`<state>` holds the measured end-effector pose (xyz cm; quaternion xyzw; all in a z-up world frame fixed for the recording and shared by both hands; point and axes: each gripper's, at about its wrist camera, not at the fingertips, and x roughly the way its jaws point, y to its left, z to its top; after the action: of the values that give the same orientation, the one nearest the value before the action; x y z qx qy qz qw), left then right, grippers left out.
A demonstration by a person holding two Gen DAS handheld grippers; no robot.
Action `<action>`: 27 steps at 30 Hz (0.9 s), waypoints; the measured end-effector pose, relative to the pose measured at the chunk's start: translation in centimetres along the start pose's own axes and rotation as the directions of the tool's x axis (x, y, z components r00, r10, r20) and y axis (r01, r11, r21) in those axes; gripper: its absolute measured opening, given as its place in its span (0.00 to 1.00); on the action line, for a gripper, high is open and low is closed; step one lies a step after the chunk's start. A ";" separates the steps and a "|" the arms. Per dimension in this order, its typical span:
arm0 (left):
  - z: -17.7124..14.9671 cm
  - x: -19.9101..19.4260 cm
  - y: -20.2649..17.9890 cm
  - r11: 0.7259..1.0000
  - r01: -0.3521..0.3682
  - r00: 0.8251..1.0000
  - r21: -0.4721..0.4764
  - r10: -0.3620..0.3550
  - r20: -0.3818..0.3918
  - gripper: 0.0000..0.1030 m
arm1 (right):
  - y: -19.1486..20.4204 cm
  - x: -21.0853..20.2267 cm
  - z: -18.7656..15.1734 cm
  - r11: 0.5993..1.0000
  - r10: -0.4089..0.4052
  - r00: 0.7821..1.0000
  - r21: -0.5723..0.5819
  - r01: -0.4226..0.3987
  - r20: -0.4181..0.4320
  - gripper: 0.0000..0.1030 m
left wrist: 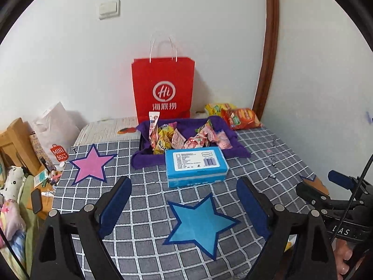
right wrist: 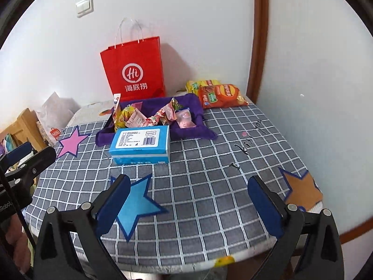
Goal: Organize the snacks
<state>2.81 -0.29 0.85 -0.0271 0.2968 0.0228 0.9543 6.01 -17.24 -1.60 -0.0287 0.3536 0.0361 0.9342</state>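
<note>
Pink and yellow snack packets (left wrist: 184,137) heaped in purple-lined tray (left wrist: 233,147) near table's (left wrist: 268,163) far edge. Blue box (left wrist: 195,165) just before tray. Orange chip bag (left wrist: 241,117) at far right corner; red paper bag (left wrist: 163,88) behind. Left gripper (left wrist: 184,210), right gripper (right wrist: 188,205): jaws spread wide, nothing between, above near edge.

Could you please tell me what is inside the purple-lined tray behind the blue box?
The purple-lined tray holds small wrapped snacks in pink, yellow and red, plus a pink packet. Its front is hidden by the blue box.
</note>
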 end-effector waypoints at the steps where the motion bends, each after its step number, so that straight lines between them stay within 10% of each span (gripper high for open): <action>1: -0.2 -0.5 0.0 1.000 0.000 1.000 -0.004 0.000 0.007 0.88 | -0.1 -0.6 -0.3 1.000 0.001 1.000 0.003 -0.001 0.009 0.97; 27: -1.5 -3.9 0.6 0.999 -0.016 0.999 -0.037 0.018 0.046 0.89 | 1.8 -4.6 -2.3 0.999 -0.027 0.997 -0.028 0.029 0.074 0.97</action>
<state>-1.26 0.06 1.77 -0.0417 0.2744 0.0370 0.9600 0.94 -15.87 -0.35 -0.0458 0.3182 0.0290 0.9465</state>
